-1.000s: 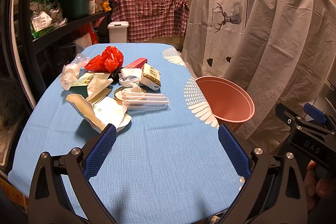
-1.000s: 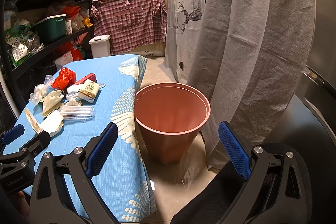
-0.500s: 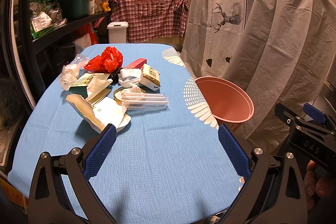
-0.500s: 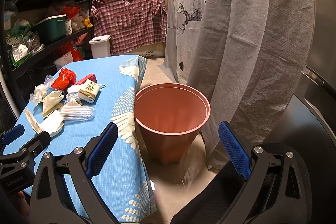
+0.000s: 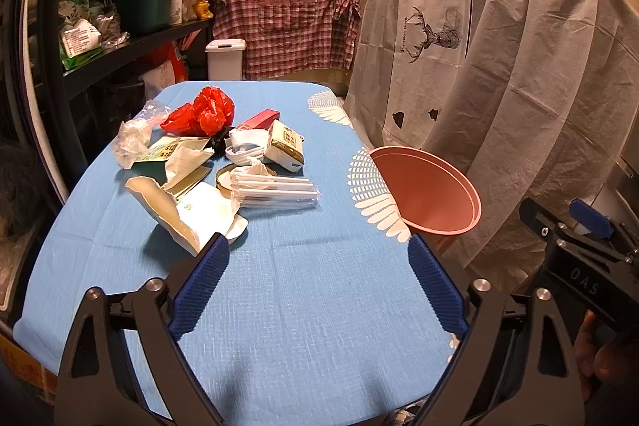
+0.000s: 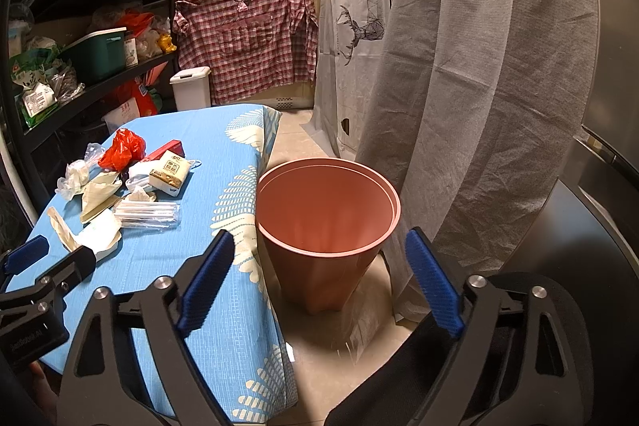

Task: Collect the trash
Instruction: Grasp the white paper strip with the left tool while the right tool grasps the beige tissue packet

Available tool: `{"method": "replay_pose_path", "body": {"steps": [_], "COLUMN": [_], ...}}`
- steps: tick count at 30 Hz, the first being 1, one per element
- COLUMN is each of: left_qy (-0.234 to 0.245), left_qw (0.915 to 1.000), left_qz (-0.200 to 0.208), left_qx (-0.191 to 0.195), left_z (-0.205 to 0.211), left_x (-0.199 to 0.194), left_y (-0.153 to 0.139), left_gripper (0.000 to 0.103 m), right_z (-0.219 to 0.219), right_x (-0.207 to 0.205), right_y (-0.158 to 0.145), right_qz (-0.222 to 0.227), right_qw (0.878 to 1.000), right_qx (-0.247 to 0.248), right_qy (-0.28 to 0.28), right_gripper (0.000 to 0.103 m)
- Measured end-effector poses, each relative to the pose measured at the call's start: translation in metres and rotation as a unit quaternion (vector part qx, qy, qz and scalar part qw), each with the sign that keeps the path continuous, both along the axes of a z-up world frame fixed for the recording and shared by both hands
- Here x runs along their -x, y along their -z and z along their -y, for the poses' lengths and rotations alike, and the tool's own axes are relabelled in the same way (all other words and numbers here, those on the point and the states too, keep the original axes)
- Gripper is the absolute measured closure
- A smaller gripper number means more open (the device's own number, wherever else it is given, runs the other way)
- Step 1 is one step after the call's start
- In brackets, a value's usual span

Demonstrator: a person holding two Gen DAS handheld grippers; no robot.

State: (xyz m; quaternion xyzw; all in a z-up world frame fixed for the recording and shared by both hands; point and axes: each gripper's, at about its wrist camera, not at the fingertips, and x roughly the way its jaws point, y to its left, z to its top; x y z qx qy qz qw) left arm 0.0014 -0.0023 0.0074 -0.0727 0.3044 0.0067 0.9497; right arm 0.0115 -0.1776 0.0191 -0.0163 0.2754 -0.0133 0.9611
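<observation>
Now both tools, the left tool [image 5: 317, 286] and right tool [image 6: 317, 280], narrow slightly, empty; trash [image 5: 223, 170] waits untouched near the bench's [image 5: 303, 306] far-left edge.

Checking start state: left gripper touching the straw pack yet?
Apart. Left wrist view shows bare blue tablecloth between the left gripper and the straw pack; nothing between its open jaws.

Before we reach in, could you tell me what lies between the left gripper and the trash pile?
Only bare blue tablecloth separates the open left gripper from the trash pile, seen in the left wrist view.
</observation>
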Motion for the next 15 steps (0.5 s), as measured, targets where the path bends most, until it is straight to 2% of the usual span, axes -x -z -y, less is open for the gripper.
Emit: {"method": "replay_pose_path", "body": {"steps": [4, 6, 9, 15], "left_qy": [-0.007, -0.016, -0.033, -0.059], "left_qw": [0.9999, 0.9998, 0.9994, 0.9981], "left_qz": [0.007, 0.004, -0.002, -0.017], "left_qx": [-0.006, -0.009, -0.009, -0.005], "left_z": [0.003, -0.001, -0.008, -0.025], "left_x": [0.003, 0.002, 0.001, -0.003], "left_y": [-0.004, -0.003, 0.000, 0.007], "left_gripper": [0.025, 0.033, 0.037, 0.040], "right_z": [0.002, 0.003, 0.004, -0.001], "right_x": [0.000, 0.000, -0.001, -0.006], "right_y": [-0.003, -0.006, -0.009, -0.007], "right_qz": [0.006, 0.011, 0.017, 0.011], "right_qw": [1.000, 1.000, 0.999, 0.999], "right_qx": [-0.009, -0.016, -0.024, -0.035], "right_qy": [-0.007, -0.011, -0.017, -0.031], "right_gripper": [0.027, 0.032, 0.037, 0.043]}}
